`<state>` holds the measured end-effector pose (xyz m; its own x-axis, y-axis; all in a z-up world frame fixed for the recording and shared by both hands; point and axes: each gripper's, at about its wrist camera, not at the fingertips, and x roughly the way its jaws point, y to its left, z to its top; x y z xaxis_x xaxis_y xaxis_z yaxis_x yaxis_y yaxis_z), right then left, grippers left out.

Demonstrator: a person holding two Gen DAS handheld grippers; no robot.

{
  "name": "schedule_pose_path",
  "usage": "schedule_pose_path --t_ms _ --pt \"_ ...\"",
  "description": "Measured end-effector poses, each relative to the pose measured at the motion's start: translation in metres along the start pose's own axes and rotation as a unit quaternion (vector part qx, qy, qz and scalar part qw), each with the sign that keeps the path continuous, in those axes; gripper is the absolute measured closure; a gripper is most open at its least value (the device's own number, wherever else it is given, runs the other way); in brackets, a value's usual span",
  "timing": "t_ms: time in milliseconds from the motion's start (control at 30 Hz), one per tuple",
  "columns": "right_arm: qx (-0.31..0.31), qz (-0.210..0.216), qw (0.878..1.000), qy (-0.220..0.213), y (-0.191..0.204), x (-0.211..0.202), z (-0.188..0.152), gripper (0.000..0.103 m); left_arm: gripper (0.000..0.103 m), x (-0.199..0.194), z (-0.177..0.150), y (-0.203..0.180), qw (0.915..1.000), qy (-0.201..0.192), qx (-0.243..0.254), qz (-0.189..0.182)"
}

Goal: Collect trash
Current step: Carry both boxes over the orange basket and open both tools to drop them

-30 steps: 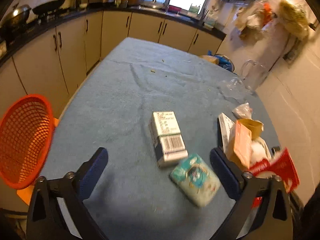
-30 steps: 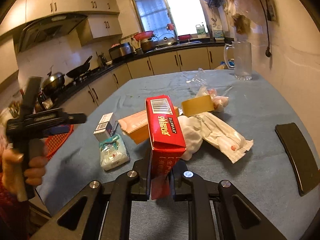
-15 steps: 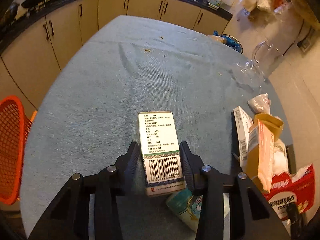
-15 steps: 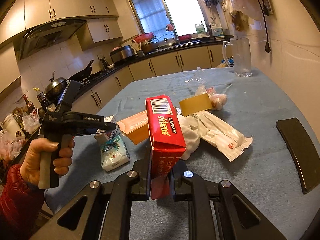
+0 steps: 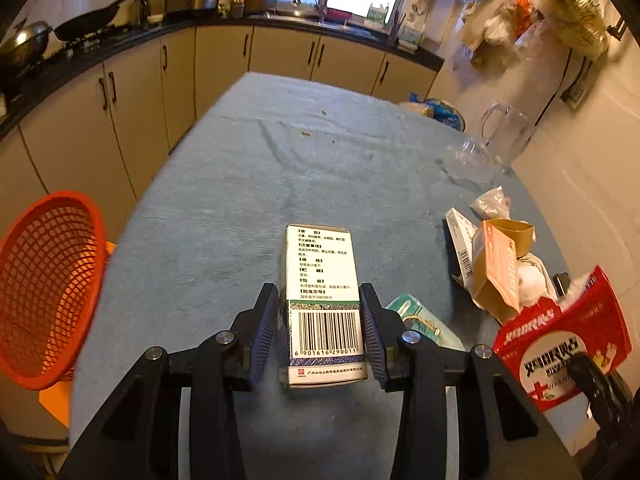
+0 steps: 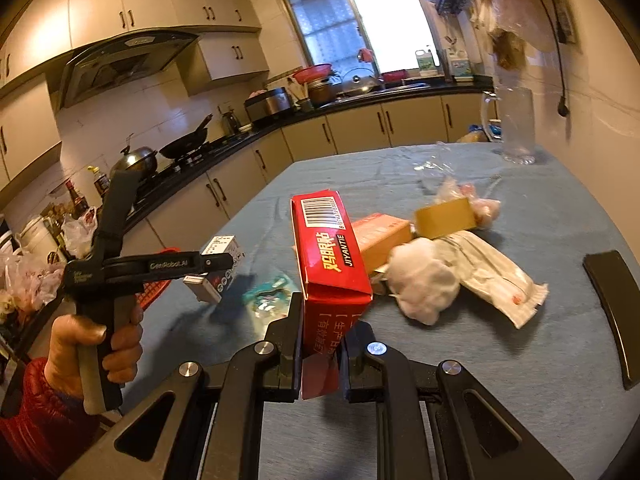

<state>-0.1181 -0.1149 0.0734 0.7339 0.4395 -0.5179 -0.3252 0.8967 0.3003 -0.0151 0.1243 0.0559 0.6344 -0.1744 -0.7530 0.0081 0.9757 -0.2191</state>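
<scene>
My left gripper (image 5: 320,320) is shut on a white medicine box (image 5: 323,280) with a barcode, its pads pressing on the box's two long sides. In the right wrist view a hand holds that gripper (image 6: 224,260), and the white box (image 6: 218,270) hangs tilted just above the blue tablecloth (image 6: 520,360). My right gripper (image 6: 320,344) is shut on the lower end of a red carton (image 6: 328,248), which stands upright; the red carton (image 5: 560,340) also shows at the lower right of the left wrist view. An orange mesh basket (image 5: 44,280) sits off the table's left edge.
A teal tissue packet (image 5: 424,324) lies just right of the white box. Further right lie an orange carton (image 5: 496,264), a white wad (image 6: 424,280) and a white wrapper (image 6: 496,276). A glass jug (image 5: 508,132) stands at the far right. A flat black object (image 6: 612,312) lies near the right edge.
My left gripper went from wide open above the white box to shut on its sides, then raised it off the cloth. The right gripper kept the red carton and barely moved.
</scene>
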Motion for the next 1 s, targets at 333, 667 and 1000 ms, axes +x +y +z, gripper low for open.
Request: schedule_pose_path --t_ms 333,667,1000 --pt "-0.025 0.042 0.999 0.013 0.042 0.029 0.017 0.088 0.063 -0.036 -0.015 0.038 0.999 -0.03 -0.033 -0.008" --pt "-0.038 0.087 0.995 0.035 0.089 0.071 0.032 0.088 0.064 -0.085 -0.026 0.088 0.9954 -0.063 -0.071 0.016" --pt "-0.053 0.132 0.988 0.057 0.137 0.099 0.043 0.088 0.064 -0.136 -0.03 0.152 0.9857 -0.103 -0.124 0.05"
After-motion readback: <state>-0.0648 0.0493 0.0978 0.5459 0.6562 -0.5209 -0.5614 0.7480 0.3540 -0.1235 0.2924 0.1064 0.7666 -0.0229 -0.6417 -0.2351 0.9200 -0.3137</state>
